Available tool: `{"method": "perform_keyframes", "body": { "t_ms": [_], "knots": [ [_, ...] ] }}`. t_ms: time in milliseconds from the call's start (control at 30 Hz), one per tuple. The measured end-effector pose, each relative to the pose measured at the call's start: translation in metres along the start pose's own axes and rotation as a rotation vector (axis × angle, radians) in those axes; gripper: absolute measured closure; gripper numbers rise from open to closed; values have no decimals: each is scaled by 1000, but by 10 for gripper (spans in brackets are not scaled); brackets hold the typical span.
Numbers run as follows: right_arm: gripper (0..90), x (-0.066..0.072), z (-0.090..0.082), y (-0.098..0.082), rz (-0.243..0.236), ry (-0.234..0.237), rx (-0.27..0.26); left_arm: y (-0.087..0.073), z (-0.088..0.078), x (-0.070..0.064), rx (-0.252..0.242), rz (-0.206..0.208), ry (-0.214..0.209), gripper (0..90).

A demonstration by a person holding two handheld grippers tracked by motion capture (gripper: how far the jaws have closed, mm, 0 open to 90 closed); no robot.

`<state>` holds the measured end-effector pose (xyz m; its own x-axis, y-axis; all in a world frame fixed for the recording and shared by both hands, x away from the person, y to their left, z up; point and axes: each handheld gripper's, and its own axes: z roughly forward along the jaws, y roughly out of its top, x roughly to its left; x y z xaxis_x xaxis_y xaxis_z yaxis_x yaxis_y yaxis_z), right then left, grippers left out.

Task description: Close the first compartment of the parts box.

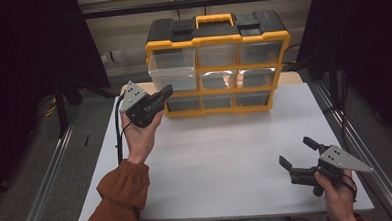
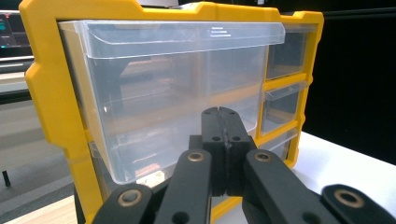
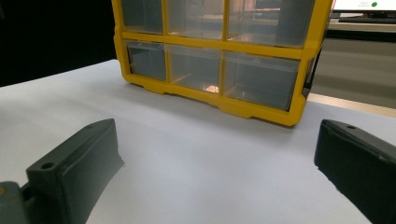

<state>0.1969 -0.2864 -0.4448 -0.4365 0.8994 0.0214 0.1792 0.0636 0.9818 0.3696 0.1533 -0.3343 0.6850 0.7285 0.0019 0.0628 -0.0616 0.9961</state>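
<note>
High view: yellow-and-black organiser (image 1: 217,64) upright at far edge of white table (image 1: 221,154), three columns of clear drawers. Top-left drawer (image 1: 173,70) pulled out, standing proud of frame; remaining drawers appear flush. Left gripper (image 1: 167,91) raised in left hand (image 1: 141,135), tips just beside lower right corner of pulled-out drawer; contact not resolvable from here. Right gripper (image 1: 297,152) low near right front of table, well apart from organiser, jaws spread wide, nothing between them. Left gripper view: jaws pressed tight together, empty, aimed at clear front of pulled-out drawer (image 2: 177,93); drawer lip (image 2: 187,35) overhangs above. Drawer looks empty, though reflections make this uncertain. Gap between tips and drawer face cannot be judged. Right gripper view: two pads (image 3: 74,158) far apart at frame edges, bare table between, lower drawers of organiser (image 3: 212,60) ahead and closed; small orange-pink glint behind middle bottom drawer, nature unclear. Judgement: work concerns top-left drawer; either opened already and due for pushing back with closed tips, or partway out. Closed jaws placed at drawer front suggest a push-in about to begin. Nothing placed in or taken from drawer as far as visible. Right gripper idle, not yet engaged.
</note>
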Motion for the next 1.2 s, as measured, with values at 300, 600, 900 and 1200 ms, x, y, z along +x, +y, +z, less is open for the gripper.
{"method": "perform_keyframes", "body": {
  "t_ms": [300, 600, 900, 1200],
  "knots": [
    [0, 0, 0, 0, -6, -3, -2, 6, 6, 1, -5, 12, 18, 900],
    [0, 0, 0, 0, -6, -2, -2, 3, 12, 5, -4, -2, 32, 900],
    [0, 0, 0, 0, -6, -7, 0, 5, 15, 5, 1, 19, 40, 900],
    [0, 0, -1, 0, -8, -8, -3, 5, 17, 8, -3, 8, 47, 900]
  ]
}}
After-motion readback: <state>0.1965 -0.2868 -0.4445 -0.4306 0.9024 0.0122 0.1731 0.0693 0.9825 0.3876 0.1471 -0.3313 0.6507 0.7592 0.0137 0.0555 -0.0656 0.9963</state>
